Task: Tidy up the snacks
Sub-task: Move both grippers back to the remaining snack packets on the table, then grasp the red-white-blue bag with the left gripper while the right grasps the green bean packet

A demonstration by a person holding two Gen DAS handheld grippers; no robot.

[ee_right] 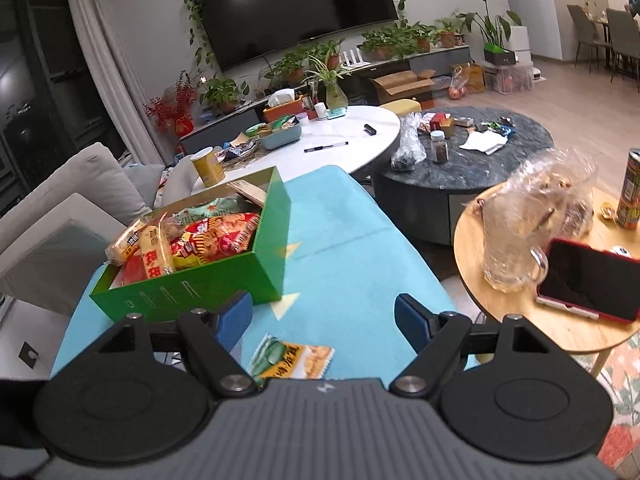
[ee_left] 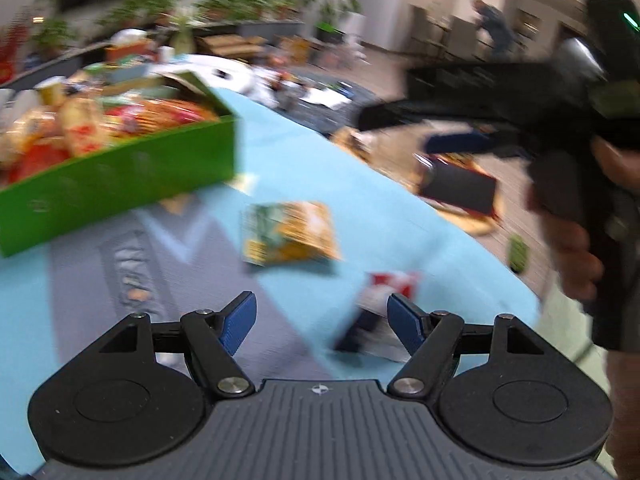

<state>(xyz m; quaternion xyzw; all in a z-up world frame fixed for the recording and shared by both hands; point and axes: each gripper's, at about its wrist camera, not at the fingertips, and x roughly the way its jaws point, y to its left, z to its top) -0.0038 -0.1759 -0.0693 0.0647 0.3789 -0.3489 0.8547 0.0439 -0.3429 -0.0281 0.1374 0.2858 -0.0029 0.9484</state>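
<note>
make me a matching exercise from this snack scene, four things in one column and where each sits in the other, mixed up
Things:
1. green box
2. red snack bags
3. cracker packet
4. phone

Places:
a. lying loose on the blue cloth
b. propped on the round wooden table
c. inside the green box
d. standing on the blue cloth, open top

Pairs: 1-d, 2-c, 3-a, 4-b

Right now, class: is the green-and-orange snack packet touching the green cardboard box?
Apart. In the right wrist view, bare blue cloth separates the snack packet from the green box.
</note>
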